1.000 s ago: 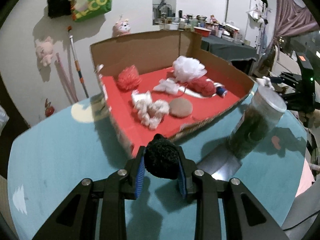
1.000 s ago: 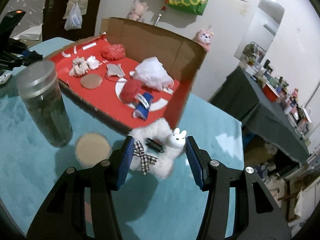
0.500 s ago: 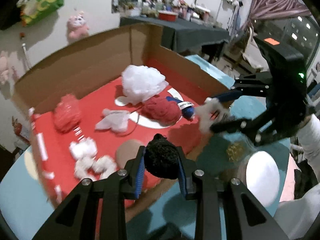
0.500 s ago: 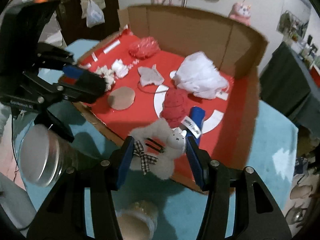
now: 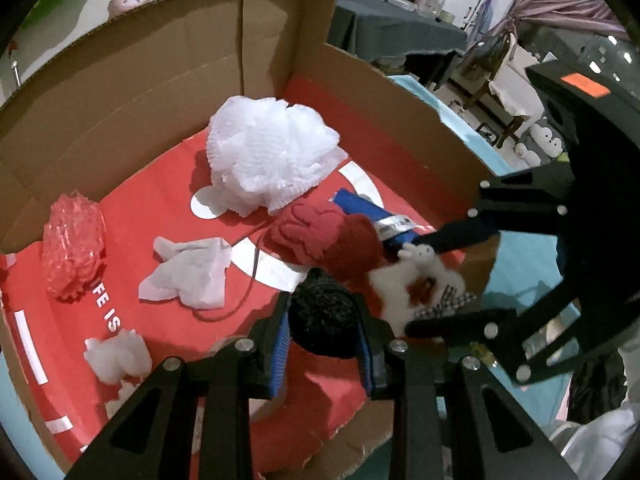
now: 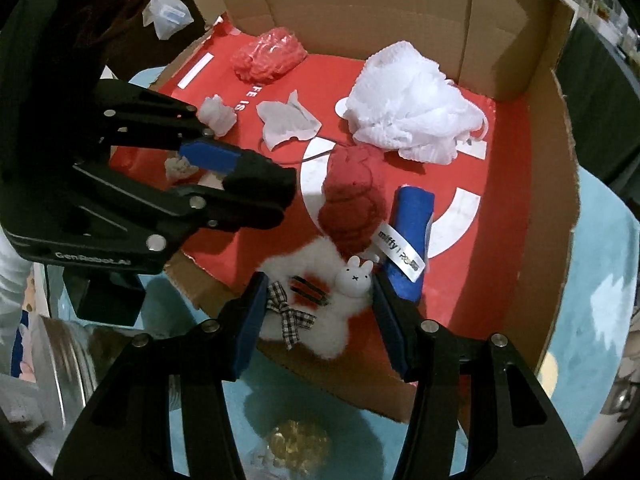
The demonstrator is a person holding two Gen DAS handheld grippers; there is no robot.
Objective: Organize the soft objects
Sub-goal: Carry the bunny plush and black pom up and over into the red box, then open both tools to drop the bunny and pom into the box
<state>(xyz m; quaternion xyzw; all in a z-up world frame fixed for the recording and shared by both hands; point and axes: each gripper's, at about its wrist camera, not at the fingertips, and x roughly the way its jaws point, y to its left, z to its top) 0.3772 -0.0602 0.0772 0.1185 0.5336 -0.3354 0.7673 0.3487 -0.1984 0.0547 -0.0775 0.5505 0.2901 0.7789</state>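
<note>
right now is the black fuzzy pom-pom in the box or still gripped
Still gripped: black fuzzy pom-pom sits between the left hand-held gripper pads, above the red box floor.

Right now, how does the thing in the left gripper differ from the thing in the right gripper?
The black pompom is dark, round and plain; the white fluffy scrunchie is pale, ring-shaped, with a checked bow and a small rabbit head. The pompom is smaller. Both are soft, clamped between fingers, held over the cardboard box.
</note>
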